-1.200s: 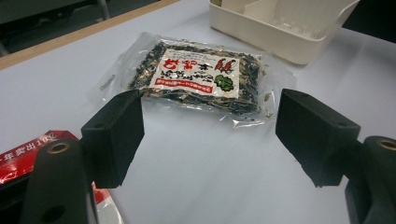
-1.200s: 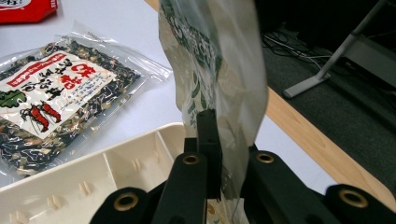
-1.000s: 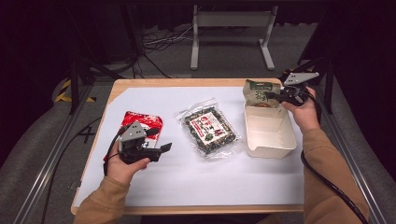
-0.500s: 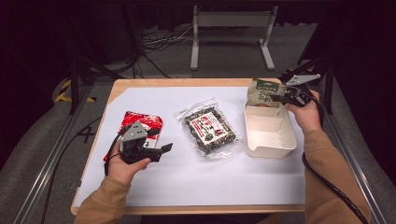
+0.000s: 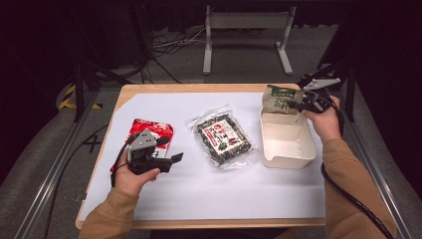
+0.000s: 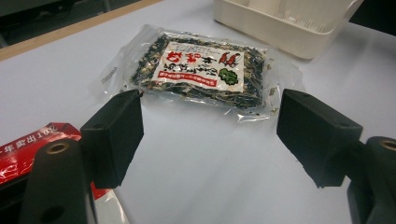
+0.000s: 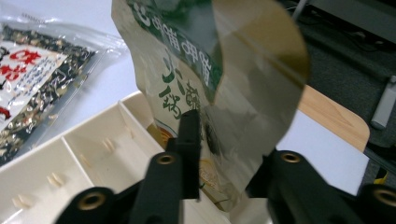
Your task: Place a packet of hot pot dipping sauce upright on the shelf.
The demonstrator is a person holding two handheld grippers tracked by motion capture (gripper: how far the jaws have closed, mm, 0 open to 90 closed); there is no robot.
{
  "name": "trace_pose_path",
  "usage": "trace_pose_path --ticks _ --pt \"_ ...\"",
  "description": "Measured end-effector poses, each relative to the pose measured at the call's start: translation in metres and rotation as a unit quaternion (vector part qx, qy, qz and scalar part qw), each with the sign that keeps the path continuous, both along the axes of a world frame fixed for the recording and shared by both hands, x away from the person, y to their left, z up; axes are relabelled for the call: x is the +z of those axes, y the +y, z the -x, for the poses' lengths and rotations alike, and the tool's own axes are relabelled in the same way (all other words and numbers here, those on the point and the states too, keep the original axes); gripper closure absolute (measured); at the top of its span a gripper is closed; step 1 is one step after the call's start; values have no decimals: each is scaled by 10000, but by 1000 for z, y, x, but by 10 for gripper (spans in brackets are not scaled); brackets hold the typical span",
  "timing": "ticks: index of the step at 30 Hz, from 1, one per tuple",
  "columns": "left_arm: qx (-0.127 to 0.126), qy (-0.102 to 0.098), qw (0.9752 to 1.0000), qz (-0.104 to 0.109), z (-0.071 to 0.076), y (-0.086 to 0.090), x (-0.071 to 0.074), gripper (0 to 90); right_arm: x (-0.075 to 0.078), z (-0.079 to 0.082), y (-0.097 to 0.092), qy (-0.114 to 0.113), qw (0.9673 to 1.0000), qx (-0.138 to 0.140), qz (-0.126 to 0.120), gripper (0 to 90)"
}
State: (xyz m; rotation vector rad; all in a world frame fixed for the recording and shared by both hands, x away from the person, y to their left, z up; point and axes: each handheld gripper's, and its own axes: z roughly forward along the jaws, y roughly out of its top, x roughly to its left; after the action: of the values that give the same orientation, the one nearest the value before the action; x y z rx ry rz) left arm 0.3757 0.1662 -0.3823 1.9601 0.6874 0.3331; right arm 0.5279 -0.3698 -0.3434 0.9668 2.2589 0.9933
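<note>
- Since the earlier frames the gold-green pouch (image 5: 279,99) has shifted a little toward the far rim of the white tray (image 5: 287,149), and the right gripper (image 5: 302,102) has just been opening its jaws with the pouch between them.
- In the right gripper view the pouch (image 7: 210,88) stands upright between the two black jaws, its lower edge over the tray's (image 7: 70,158) far compartment; the left jaw lies against its face, but whether the pads press it I cannot tell.
- The left gripper (image 5: 171,160) rests low on the white table cover (image 5: 199,189), jaws spread wide and holding nothing — its body lies over the red packet (image 5: 152,130).
- The clear seaweed bag (image 5: 222,137) lies flat between the red packet and the tray; in the left gripper view it (image 6: 201,70) sits just beyond the open jaws, apart from them.
</note>
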Motion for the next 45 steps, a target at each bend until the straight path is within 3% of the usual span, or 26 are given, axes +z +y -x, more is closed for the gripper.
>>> trace_pose_path --ticks 2,8,13,16,21,25,34,38,45 --pt "3 8 10000 -15 0 0 0 233 3 2 -2 -20 9998 -159 -129 593" --pt "5 15 10000 -31 -2 0 -1 231 10 13 -8 -176 9989 -404 -176 462" --pt "17 -14 10000 -53 -3 1 0 231 16 24 -12 -170 9976 -640 -218 424" --pt "25 -40 10000 -82 -4 1 0 230 21 33 -14 -210 9969 -663 -369 413" --pt "76 -26 9999 -96 -3 3 0 230 30 49 -9 -269 9971 -498 -504 397" --pt "83 -15 9999 -137 -2 5 3 239 34 61 -1 -191 9972 -369 -627 385" --pt "178 -2 9996 -206 -2 13 7 249 43 94 30 -171 9963 140 -830 374" --pt "187 -49 9994 -298 -3 14 8 253 42 107 40 -151 9958 261 -870 378" --pt "261 6 9993 -277 -2 18 9 254 31 132 51 -185 9935 468 -1018 383"
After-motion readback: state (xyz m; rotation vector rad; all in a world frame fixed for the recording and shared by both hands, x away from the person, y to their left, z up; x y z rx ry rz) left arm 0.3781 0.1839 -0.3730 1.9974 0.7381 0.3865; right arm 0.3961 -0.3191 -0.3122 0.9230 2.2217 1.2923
